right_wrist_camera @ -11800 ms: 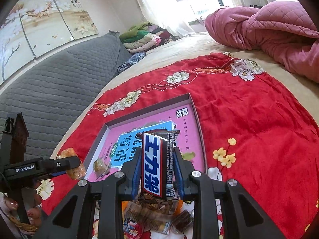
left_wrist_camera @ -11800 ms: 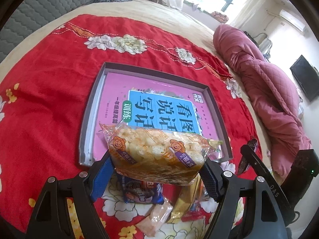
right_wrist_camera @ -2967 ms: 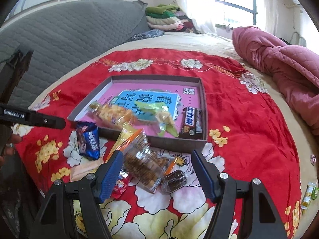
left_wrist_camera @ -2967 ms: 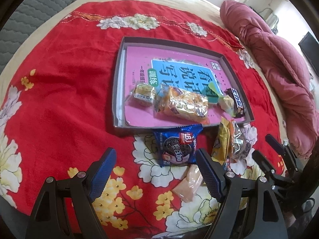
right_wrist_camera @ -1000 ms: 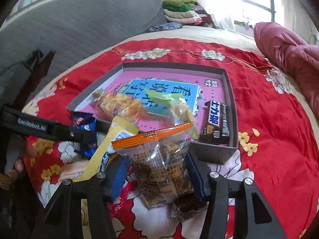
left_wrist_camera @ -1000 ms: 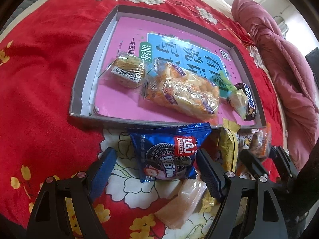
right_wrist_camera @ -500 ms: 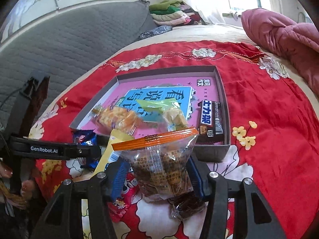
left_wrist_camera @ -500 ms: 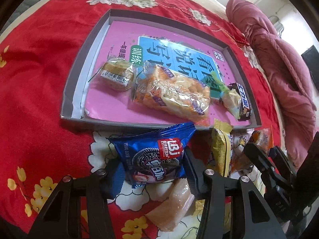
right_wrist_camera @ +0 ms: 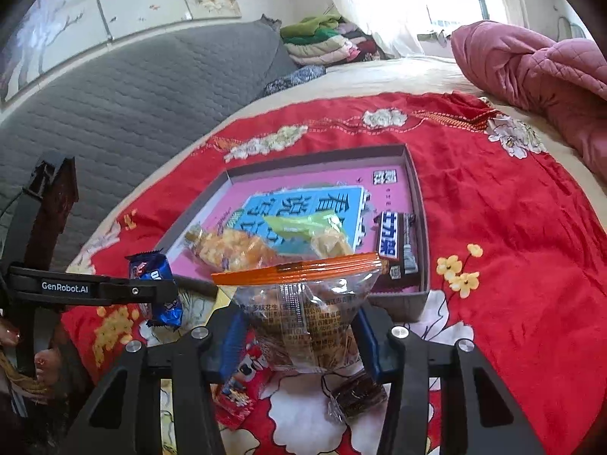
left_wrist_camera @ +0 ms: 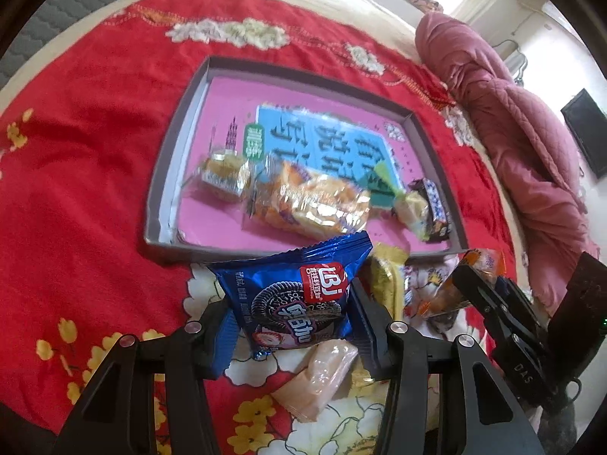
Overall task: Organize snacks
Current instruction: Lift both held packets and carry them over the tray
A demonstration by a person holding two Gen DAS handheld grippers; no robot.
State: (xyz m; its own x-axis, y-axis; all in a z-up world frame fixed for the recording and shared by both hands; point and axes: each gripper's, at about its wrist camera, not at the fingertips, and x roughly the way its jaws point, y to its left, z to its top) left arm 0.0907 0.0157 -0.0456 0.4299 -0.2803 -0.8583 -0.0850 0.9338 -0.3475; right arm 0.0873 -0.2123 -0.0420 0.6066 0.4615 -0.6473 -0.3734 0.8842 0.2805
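A blue cookie packet (left_wrist_camera: pixel 294 305) is clamped between the pads of the left gripper (left_wrist_camera: pixel 292 326) and held just above the red floral cloth (left_wrist_camera: pixel 76 159), in front of the near wall of the grey tray (left_wrist_camera: pixel 159 174). A clear peanut bag with an orange seal (right_wrist_camera: pixel 303 314) sits between the closing jaws of the right gripper (right_wrist_camera: pixel 299 335), pressed from both sides, near the tray's near right corner. Inside the tray a crisp bag (left_wrist_camera: pixel 307 204), a small cake (left_wrist_camera: pixel 224 176) and a chocolate bar (right_wrist_camera: pixel 394 244) are laid along its near edge
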